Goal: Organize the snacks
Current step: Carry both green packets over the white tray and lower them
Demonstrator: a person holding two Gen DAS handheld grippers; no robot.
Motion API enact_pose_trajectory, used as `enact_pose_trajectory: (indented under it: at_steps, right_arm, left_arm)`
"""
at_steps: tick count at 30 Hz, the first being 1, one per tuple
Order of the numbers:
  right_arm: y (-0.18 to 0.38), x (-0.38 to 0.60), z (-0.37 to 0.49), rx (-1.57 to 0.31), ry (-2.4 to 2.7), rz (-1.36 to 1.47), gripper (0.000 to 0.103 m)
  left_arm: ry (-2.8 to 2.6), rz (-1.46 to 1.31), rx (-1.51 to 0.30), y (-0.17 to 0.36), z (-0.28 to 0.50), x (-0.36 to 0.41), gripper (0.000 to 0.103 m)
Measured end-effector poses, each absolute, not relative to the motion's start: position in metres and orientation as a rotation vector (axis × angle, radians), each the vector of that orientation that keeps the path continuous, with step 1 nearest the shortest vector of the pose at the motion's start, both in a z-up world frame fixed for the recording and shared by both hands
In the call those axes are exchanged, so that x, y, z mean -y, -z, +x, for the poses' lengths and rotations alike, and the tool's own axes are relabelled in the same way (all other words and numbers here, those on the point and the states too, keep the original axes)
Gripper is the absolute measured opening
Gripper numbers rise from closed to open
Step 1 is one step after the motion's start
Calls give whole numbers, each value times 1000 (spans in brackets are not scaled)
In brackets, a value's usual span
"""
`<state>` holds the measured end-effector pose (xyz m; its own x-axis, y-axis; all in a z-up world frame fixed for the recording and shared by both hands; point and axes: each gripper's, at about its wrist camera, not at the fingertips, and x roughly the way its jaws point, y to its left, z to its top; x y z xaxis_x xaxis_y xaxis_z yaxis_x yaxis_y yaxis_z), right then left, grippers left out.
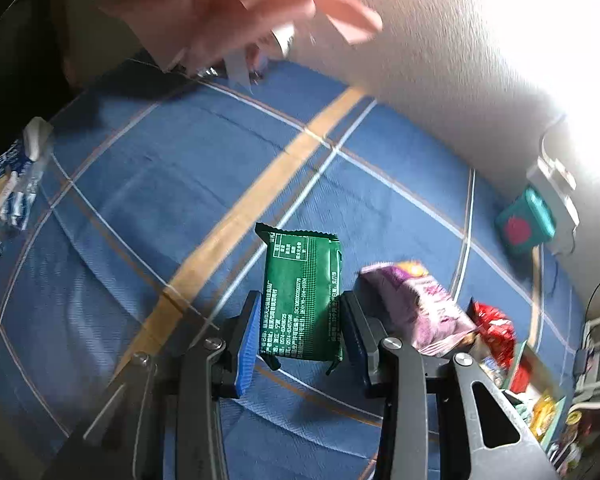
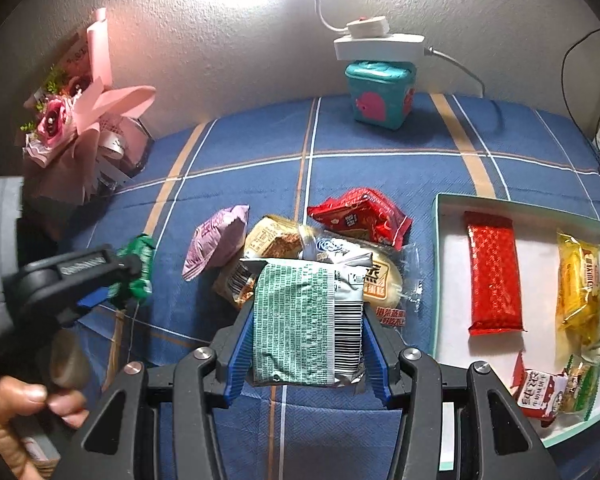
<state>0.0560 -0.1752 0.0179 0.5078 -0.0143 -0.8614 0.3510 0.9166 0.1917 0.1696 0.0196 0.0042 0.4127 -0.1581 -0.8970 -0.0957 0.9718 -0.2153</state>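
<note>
- The dark green snack packet (image 1: 302, 296) is pinched upright between the blue pads of the left hand-held gripper (image 1: 300, 320), lifted clear of the blue plaid cloth (image 1: 140, 200).
- The right hand-held gripper (image 2: 308, 336) is clamped on a pale green and silver packet (image 2: 300, 320), just in front of the snack pile (image 2: 300, 240).
- The purple packet (image 2: 216, 240) lies at the pile's left edge, beside the left hand-held gripper.
- The white tray (image 2: 540, 224) sits at the right, its near wall beside the right hand-held gripper; a red bar (image 2: 494, 276) and a yellow packet (image 2: 578, 280) lie inside, bare floor between them.
- Open cloth stretches back to the wall (image 2: 220, 40), the bouquet (image 2: 72, 120) and the teal box (image 2: 380, 96).
</note>
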Motion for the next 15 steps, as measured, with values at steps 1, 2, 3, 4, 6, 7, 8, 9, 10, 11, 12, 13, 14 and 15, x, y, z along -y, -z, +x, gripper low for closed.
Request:
enact_pose_trajectory:
  at_steps: [1, 2, 3, 4, 6, 7, 8, 9, 10, 11, 12, 13, 14, 15]
  right_arm:
    - [-19, 176, 55, -1017, 226, 365, 52]
    - [-21, 177, 54, -1014, 228, 366, 52]
    - [-23, 179, 53, -1011, 231, 366, 52]
    - [-25, 181, 52, -1009, 234, 367, 52]
    - [-26, 186, 49, -1008, 242, 371, 52]
    - [-26, 189, 47, -1011, 250, 374, 52]
    - [-26, 192, 46, -1013, 257, 379, 52]
    - [-26, 199, 43, -1018, 270, 390, 52]
    - [-25, 203, 41, -1020, 279, 398, 52]
    - [-24, 212, 38, -1023, 295, 415, 52]
    - [-24, 219, 36, -1024, 309, 425, 52]
    - [-23, 224, 33, -1025, 321, 432, 52]
    - [-23, 232, 30, -1026, 339, 438, 52]
    - [-24, 238, 28, -1025, 354, 442, 52]
  left_arm:
    - [37, -259, -1139, -10, 168, -22, 40]
    - [36, -269, -1131, -15, 166, -23, 40]
    - [37, -276, -1125, -19, 165, -24, 40]
    - [38, -282, -1121, -22, 164, -24, 40]
    - [41, -286, -1110, -29, 162, -22, 40]
    - [41, -284, -1106, -32, 161, -21, 40]
    - [41, -282, -1101, -35, 160, -18, 40]
    - [43, -281, -1098, -38, 159, -17, 40]
    - [48, -281, -1094, -41, 158, -15, 40]
    - [56, -282, -1091, -43, 156, -12, 40]
    - [70, -282, -1090, -46, 155, -8, 40]
    - [78, -281, -1090, -47, 155, -5, 40]
    - [90, -278, -1091, -48, 153, 0, 40]
    - [99, -275, -1092, -49, 153, 4, 40]
